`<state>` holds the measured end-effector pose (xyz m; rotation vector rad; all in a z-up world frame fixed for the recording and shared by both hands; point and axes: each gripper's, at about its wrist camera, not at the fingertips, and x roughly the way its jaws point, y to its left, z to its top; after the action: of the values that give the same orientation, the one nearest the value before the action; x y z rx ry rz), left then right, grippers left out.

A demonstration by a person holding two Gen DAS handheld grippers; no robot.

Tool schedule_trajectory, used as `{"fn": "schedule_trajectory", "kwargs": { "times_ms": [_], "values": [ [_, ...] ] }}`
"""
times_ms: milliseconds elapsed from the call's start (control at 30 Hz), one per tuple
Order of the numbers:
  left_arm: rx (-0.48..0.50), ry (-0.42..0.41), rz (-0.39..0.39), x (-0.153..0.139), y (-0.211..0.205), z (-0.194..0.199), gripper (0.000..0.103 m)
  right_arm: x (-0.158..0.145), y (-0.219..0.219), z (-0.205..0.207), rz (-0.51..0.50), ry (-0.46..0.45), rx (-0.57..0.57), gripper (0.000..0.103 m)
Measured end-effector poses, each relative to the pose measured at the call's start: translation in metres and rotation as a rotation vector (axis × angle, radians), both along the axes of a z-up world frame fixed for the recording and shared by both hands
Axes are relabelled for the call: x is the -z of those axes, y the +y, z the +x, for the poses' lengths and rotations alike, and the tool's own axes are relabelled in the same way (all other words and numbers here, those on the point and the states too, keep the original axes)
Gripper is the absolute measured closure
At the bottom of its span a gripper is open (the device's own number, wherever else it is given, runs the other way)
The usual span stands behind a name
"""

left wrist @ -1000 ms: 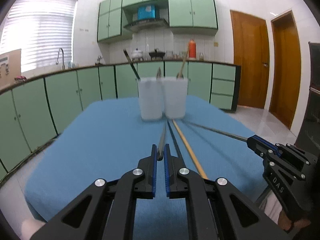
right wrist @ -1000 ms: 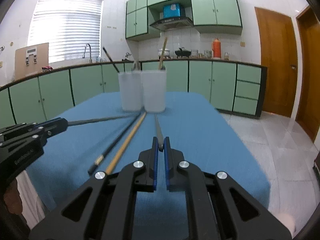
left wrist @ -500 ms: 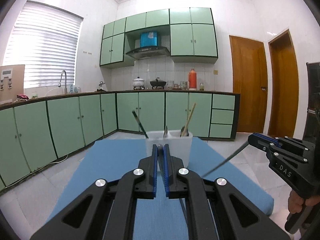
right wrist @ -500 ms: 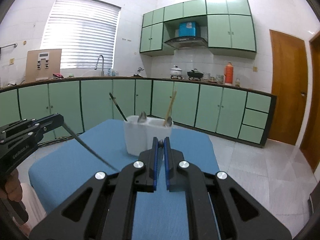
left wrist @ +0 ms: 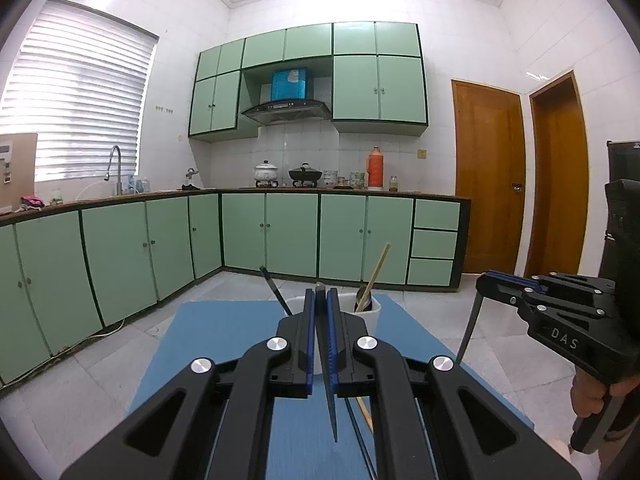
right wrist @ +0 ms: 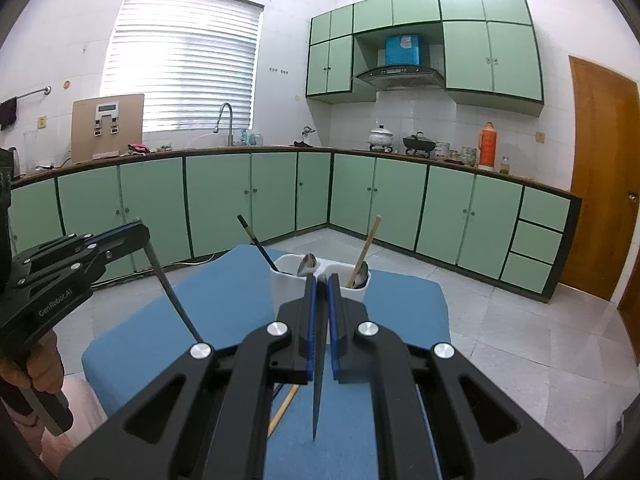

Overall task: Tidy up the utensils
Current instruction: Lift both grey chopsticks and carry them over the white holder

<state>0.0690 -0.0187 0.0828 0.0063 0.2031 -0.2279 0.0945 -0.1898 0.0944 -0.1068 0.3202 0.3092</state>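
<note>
My left gripper (left wrist: 319, 300) is shut on a thin dark metal utensil (left wrist: 329, 392) that hangs point-down between the blue pads. My right gripper (right wrist: 319, 285) is shut on a second dark metal utensil (right wrist: 318, 384), also hanging point-down. Each gripper shows in the other view, the right one (left wrist: 486, 280) and the left one (right wrist: 140, 230), each with its utensil dangling. A white two-compartment holder (right wrist: 286, 280) stands on the blue table (right wrist: 224, 300), behind and below both grippers. It holds a black stick (right wrist: 256, 244), a spoon (right wrist: 308, 264) and a wooden stick (right wrist: 366, 248).
A wooden chopstick (right wrist: 282, 408) and a dark one (left wrist: 358, 424) lie on the blue cloth below the grippers. Green kitchen cabinets (left wrist: 280, 232) line the far walls. Wooden doors (left wrist: 488, 176) stand at the right. Tiled floor surrounds the table.
Both grippers have lifted their utensils off the cloth and risen well above the table. The utensils have swung from lying flat to hanging point-down.
</note>
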Motion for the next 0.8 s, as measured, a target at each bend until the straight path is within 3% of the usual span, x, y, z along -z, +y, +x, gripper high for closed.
{"fn": "schedule_trajectory", "kwargs": {
  "times_ms": [433, 800],
  "values": [
    [0.016, -0.028, -0.011, -0.019, 0.002, 0.016, 0.097, -0.025, 0.004, 0.019, 0.001, -0.018, -0.023, 0.098],
    [-0.007, -0.143, -0.027, -0.070, 0.003, 0.053, 0.097, -0.090, 0.007, 0.055, 0.037, -0.113, -0.026, 0.098]
  ]
}}
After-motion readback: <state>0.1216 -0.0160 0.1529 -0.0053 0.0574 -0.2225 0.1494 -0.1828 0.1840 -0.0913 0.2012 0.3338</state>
